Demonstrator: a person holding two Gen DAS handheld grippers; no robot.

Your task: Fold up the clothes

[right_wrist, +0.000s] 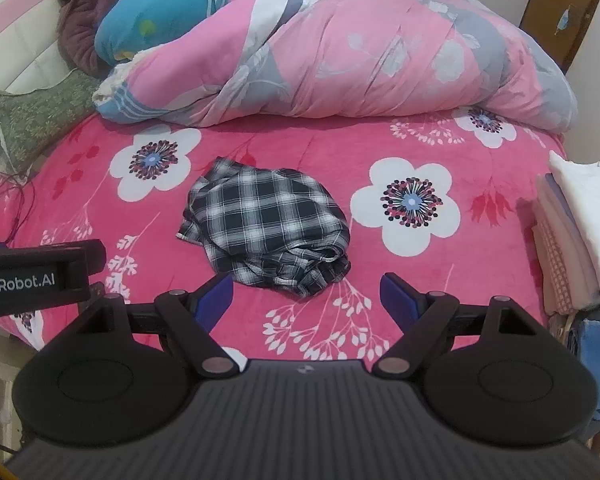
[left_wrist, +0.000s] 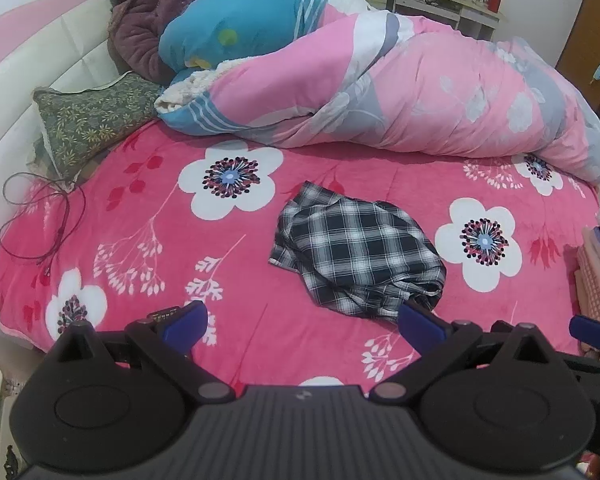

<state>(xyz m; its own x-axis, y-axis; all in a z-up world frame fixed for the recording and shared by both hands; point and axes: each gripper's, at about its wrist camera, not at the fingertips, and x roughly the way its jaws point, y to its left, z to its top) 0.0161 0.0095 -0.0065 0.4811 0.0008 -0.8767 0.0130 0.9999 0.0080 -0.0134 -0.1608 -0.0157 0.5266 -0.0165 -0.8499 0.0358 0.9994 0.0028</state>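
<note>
While you've got both grippers hanging over the near edge of the bed, neither one is touching anything. Your left gripper (left_wrist: 302,326) has its jaws spread wide with nothing between them, and your right gripper (right_wrist: 307,300) is the same, wide apart and holding nothing. The plaid shirt (left_wrist: 356,254) sits crumpled in a heap roughly mid-bed on the pink floral blanket (right_wrist: 480,264), a bit toward the near edge, just ahead of both sets of blue pads (right_wrist: 216,300). Over at the right edge of the bed you've got a stack of folded clothes (right_wrist: 580,240), white one on top. Along the far edge there's a big pink and blue quilt (right_wrist: 360,60) bunched up, and a green patterned pillow (left_wrist: 92,120) at the far left corner.
</note>
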